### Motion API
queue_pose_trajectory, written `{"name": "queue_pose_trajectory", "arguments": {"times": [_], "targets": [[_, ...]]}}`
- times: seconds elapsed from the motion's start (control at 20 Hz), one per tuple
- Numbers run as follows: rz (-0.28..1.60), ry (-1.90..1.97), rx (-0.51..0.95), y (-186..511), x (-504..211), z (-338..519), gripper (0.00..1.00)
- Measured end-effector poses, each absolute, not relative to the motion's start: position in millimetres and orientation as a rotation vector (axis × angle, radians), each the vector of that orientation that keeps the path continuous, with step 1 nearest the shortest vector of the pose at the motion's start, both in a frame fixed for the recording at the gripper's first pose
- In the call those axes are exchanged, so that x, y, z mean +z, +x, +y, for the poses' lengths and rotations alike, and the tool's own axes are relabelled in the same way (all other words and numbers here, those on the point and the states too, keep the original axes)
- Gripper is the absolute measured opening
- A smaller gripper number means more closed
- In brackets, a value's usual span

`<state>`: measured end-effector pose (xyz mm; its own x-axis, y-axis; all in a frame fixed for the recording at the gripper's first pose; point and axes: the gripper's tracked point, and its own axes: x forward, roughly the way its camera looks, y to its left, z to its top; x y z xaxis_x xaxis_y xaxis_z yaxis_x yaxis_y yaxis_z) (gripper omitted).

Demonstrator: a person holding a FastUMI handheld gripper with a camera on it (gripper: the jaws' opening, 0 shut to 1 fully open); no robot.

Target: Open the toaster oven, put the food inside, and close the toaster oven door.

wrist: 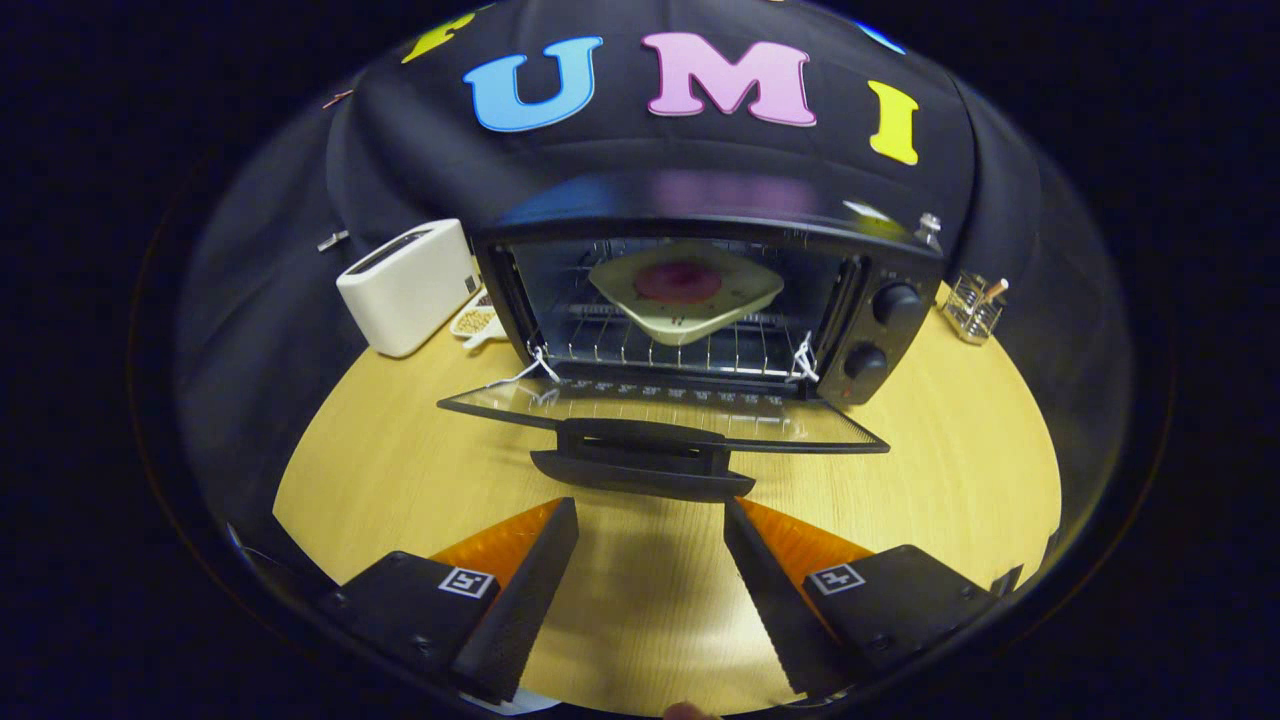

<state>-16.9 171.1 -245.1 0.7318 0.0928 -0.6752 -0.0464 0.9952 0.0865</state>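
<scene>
A: Where is the food?
B: The plate (686, 290) sits on the rack inside the toaster oven (700, 300).
A: And the door (660, 415)?
B: Flat down. Glass, stiff, likely breakable. Lift by its handle (640, 462), just ahead of the gripper (650, 545), which is wide and empty.
A: Anything close?
B: A white toaster (405, 285) on the left, a wire holder (975, 305) far right on the surface (950, 450). Nothing blocks.

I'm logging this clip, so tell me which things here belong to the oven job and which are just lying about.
Job: toaster oven, its open door, plate of food on the rack, gripper with jaws open.
Lying about: white toaster, small dish, wire holder.
</scene>
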Motion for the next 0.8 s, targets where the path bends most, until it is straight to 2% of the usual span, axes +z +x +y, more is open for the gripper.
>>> {"name": "queue_pose_trajectory", "arguments": {"times": [0.25, 0.5, 0.8], "targets": [[0.572, -0.046, 0.117, 11, -211, 169, 1.0], [0.441, -0.016, 0.069, 50, -168, 148, 0.99], [0.305, 0.027, 0.053, 35, -94, 122, 0.99]]}}
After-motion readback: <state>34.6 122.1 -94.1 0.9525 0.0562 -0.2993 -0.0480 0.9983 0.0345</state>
